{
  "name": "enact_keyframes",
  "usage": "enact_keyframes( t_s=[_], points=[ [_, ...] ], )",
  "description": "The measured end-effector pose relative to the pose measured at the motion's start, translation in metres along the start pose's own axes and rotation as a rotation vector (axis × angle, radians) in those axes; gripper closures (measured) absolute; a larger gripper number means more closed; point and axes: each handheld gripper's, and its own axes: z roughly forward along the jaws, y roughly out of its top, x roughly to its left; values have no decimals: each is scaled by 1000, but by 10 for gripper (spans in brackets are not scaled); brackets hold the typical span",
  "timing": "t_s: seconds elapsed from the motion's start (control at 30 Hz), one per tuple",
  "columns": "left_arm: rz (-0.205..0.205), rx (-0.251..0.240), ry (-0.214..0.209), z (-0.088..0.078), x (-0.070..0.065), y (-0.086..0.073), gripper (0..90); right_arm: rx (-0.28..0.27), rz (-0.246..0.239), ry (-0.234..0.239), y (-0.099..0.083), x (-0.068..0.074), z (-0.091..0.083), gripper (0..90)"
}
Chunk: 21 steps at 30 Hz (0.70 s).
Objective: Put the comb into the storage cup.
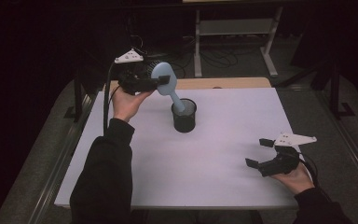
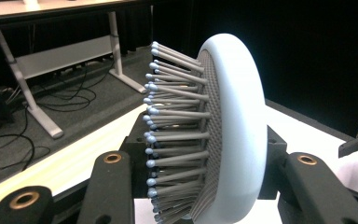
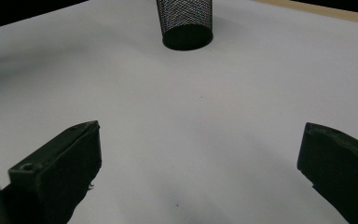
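At the upper left of the high view, the left hand-held gripper (image 1: 156, 83) pinches the head of the one pale blue hairbrush (image 1: 164, 80). The brush slants down to the right, its handle end inside the single black mesh cup (image 1: 184, 116), which stands upright on the white bench (image 1: 214, 154) just left of centre. The left gripper view adds what the high view cannot resolve: rows of grey bristles with pale blue ball tips (image 2: 177, 135) pointing to the left of the frame, and the black jaws pressed against both sides of the head. At the lower right of the high view, the right hand-held gripper (image 1: 259, 152) is spread with nothing between its jaws. The right gripper view shows its two jaws wide apart over bare bench, the mesh cup (image 3: 185, 23) at the top centre.
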Motion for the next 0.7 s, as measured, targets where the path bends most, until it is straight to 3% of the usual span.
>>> enact_keyframes(
  t_s=[0.37, 0.7],
  points=[
    [-10, 5, 1, 6, 2, -4, 534, -3, 9, -11, -7, -1, -5, 0],
    [-41, 23, -6, 15, 7, -19, 533, -14, 10, -19, -10, -1, -9, 0]
  ],
)
